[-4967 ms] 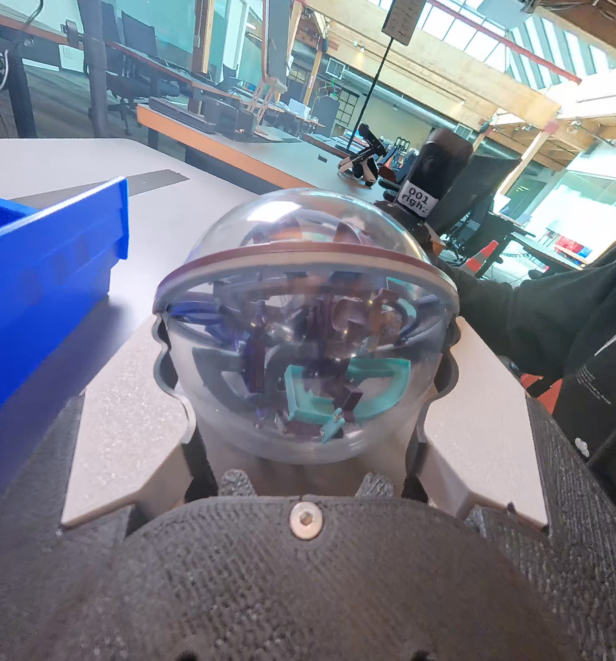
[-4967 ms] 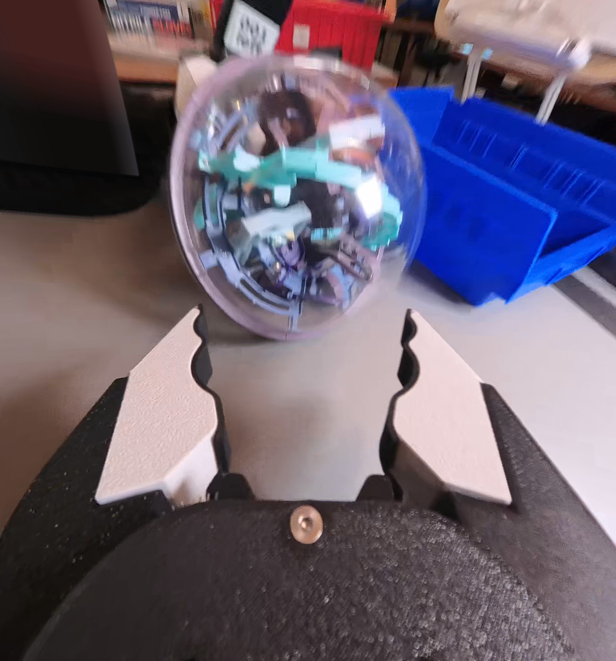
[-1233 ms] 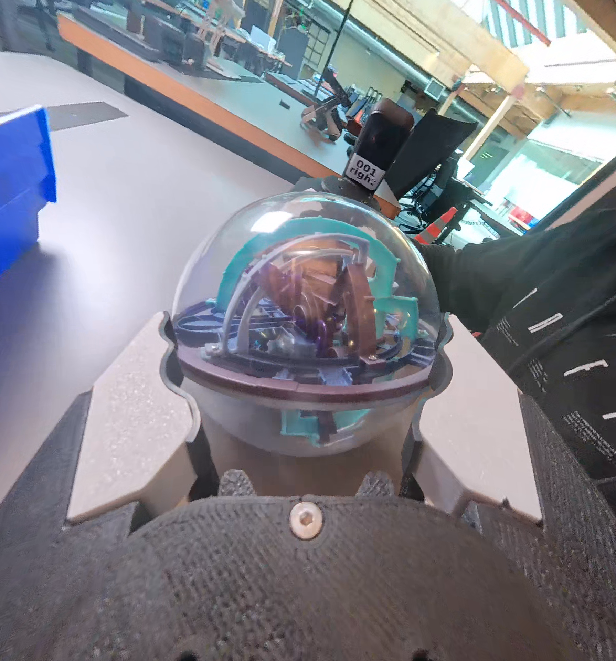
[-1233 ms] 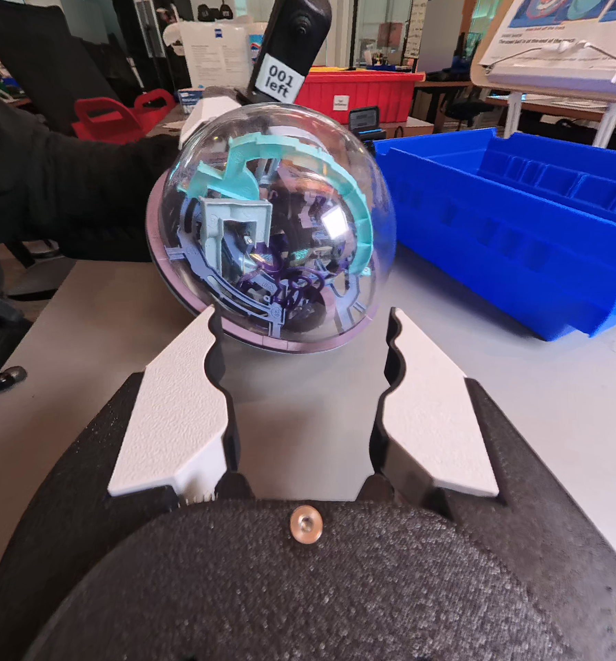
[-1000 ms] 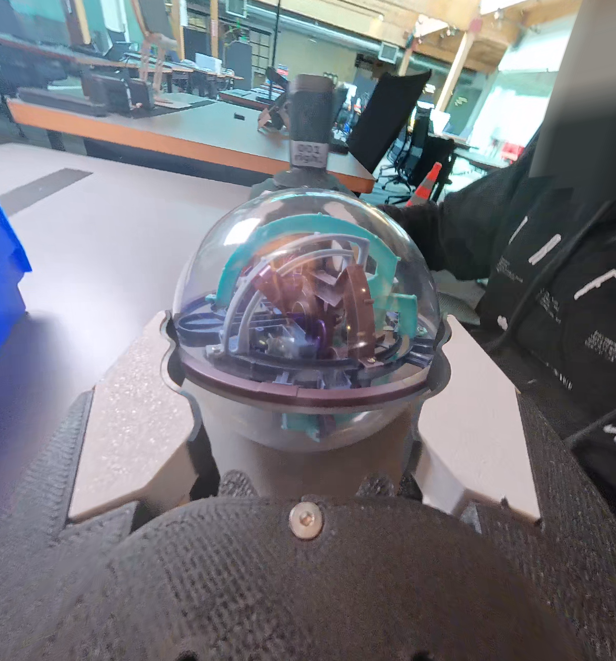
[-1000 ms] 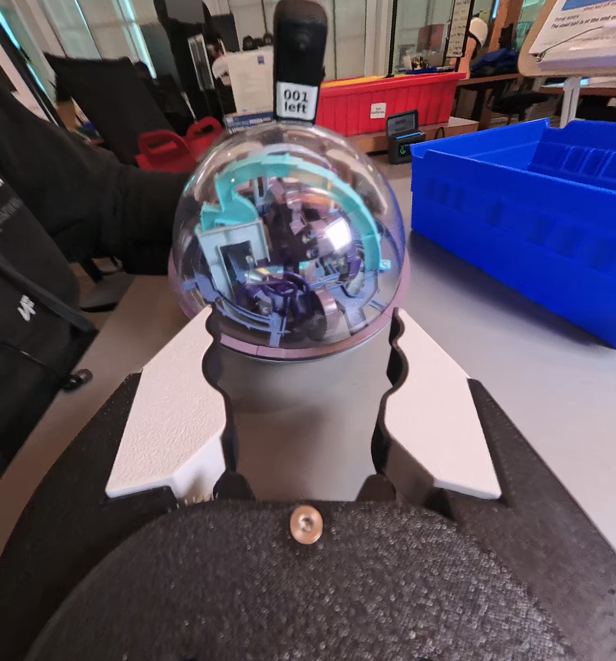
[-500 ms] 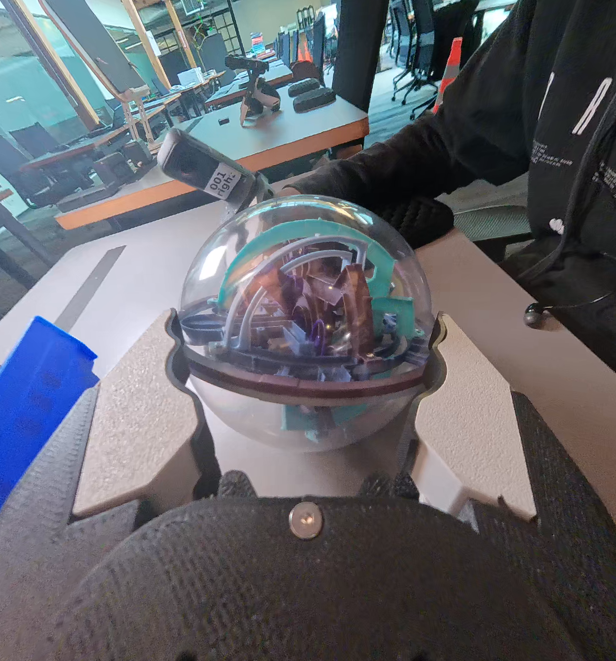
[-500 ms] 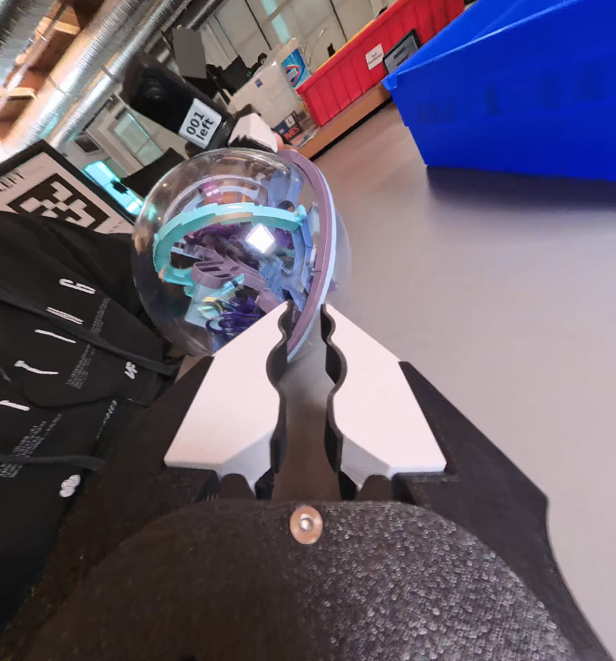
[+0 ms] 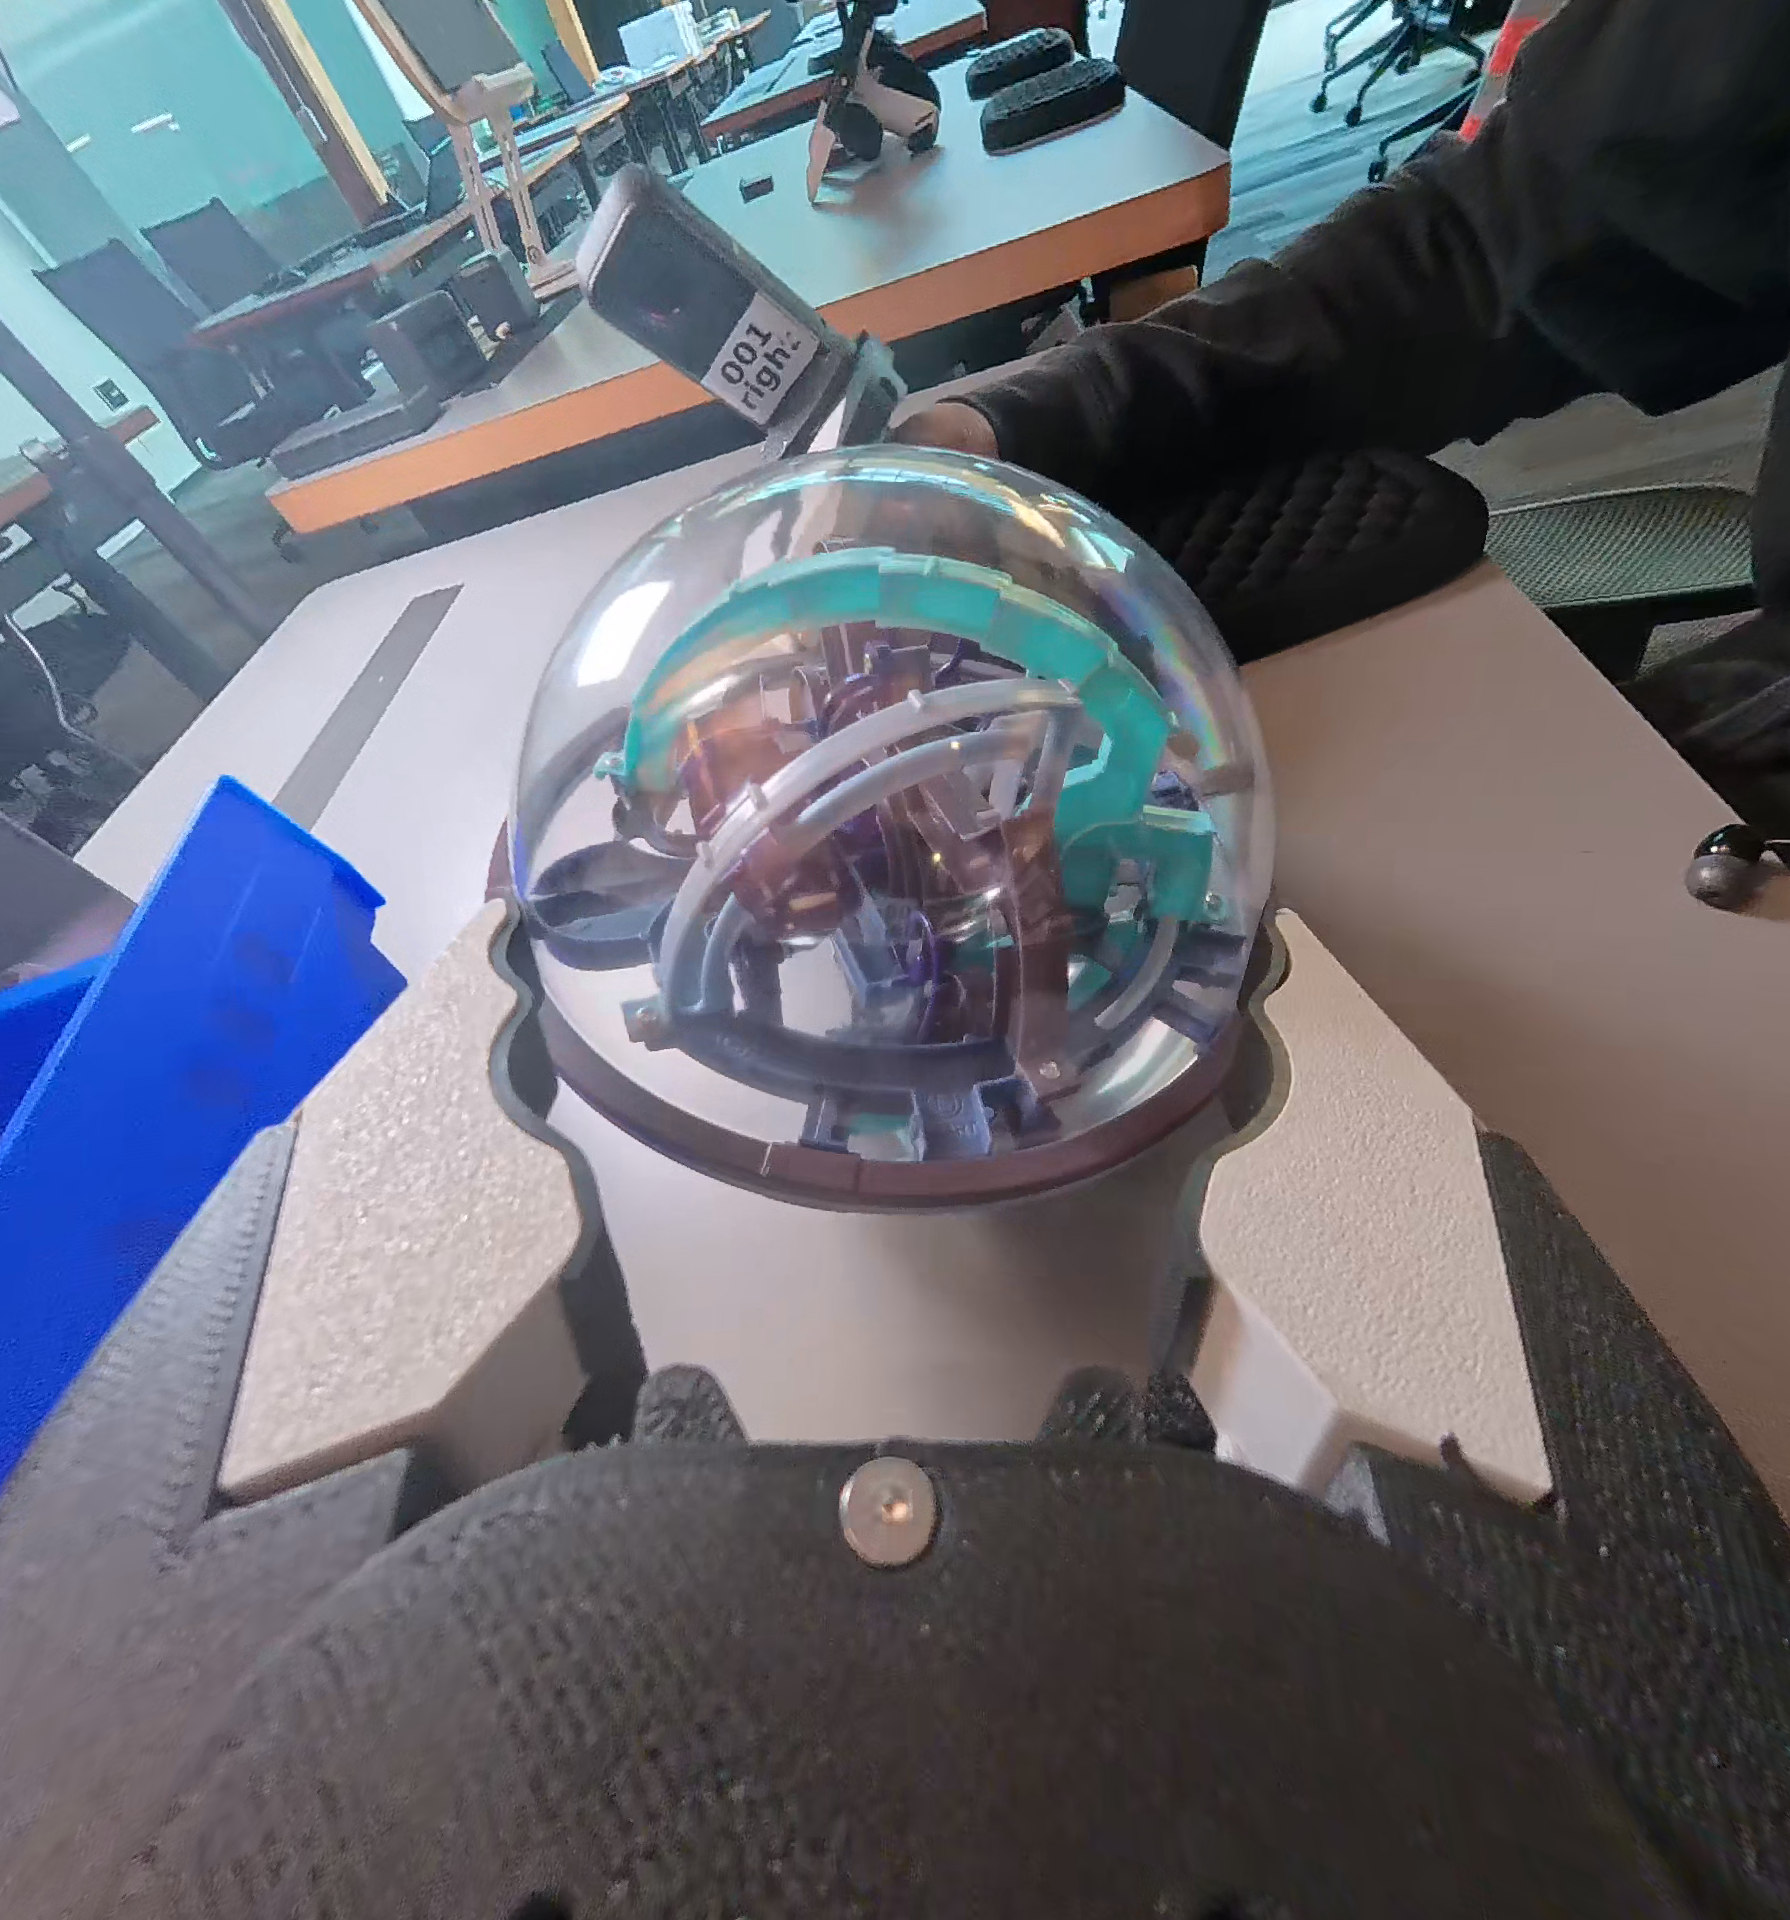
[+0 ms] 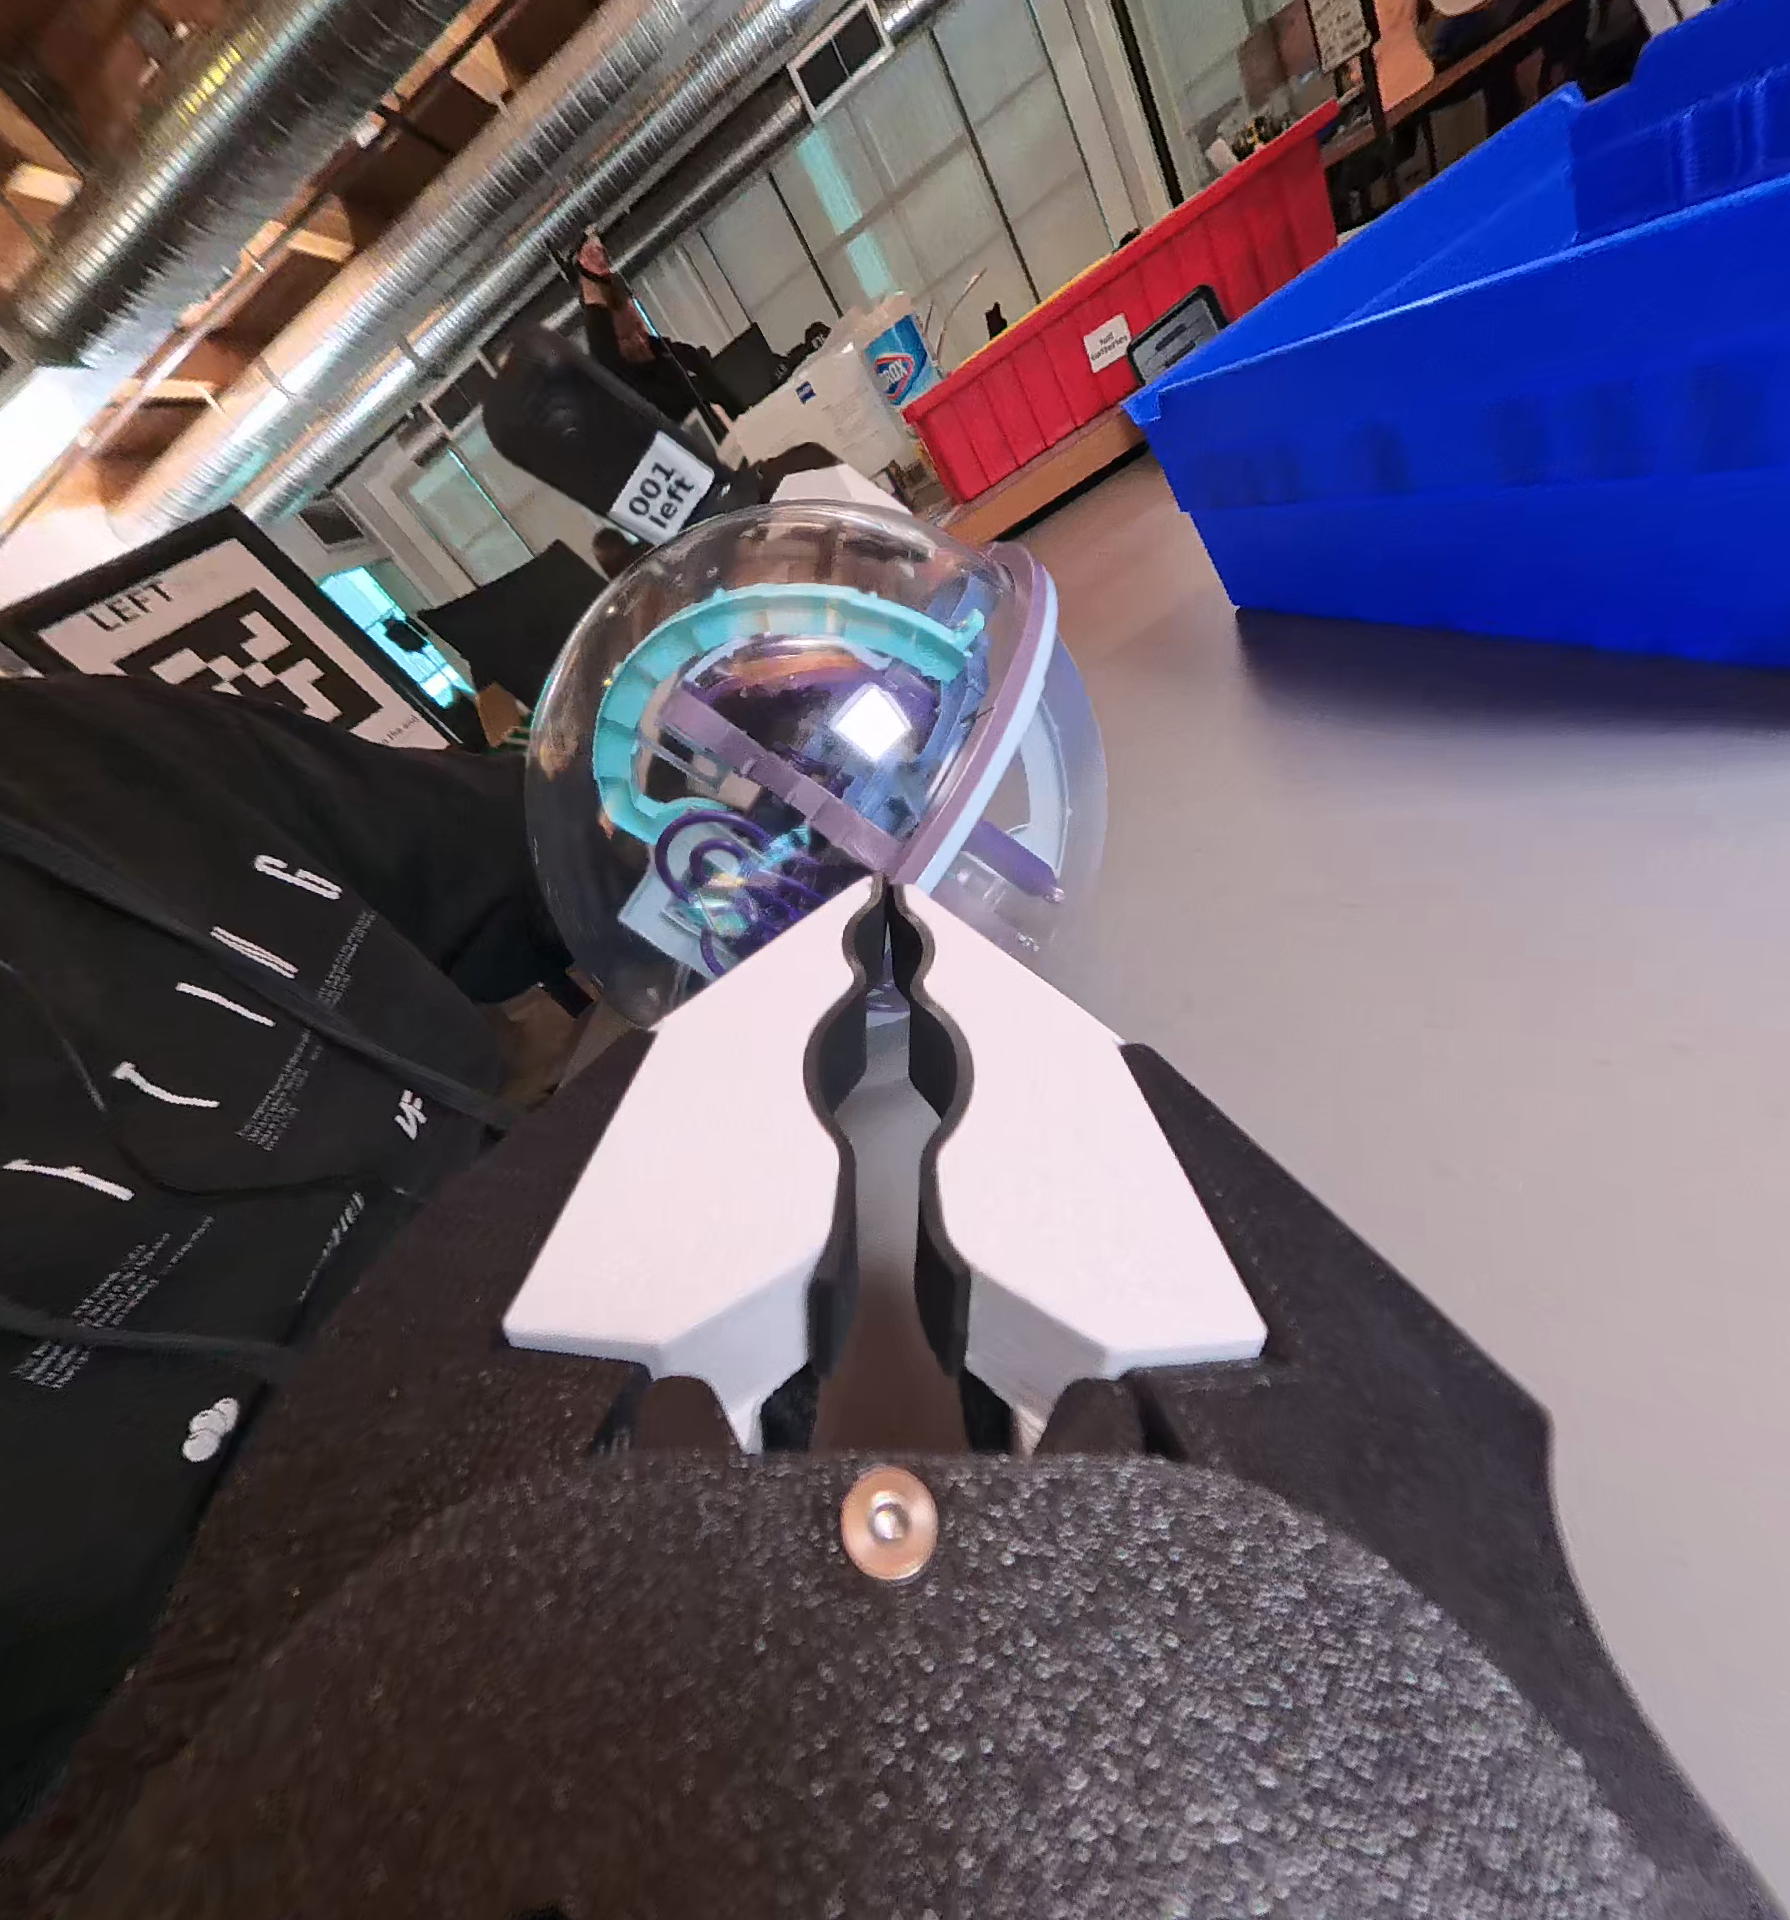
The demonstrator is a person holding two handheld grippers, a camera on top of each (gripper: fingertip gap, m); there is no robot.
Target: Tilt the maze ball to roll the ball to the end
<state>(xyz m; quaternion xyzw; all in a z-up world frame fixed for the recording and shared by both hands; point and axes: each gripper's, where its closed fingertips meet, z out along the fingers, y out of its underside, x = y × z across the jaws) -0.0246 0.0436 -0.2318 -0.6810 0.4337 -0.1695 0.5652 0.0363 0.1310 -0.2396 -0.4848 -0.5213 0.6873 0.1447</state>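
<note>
I see the maze ball (image 9: 886,831) at centre frame in my left view: a clear sphere with teal, grey, brown and purple tracks and a maroon equator band. My left gripper (image 9: 891,997) is spread wide, both pads pressing its sides. My right gripper (image 10: 886,914) is closed, its tips pinching the band's rim above the table (image 10: 1442,935).

Colours round the maze ball

Maze ball (image 9: 886,831): clear shell, maroon-purple rim, teal, grey, brown & purple tracks inside. Left of it, blue bin (image 9: 143,1091); under it, light grey bench (image 9: 1493,935). Both grippers (image 9: 886,1039) (image 10: 886,914): white fingers w/ black pads, black textured bodies. Right of ball, black sleeve (image 9: 1286,343) w/ white markings.
</note>
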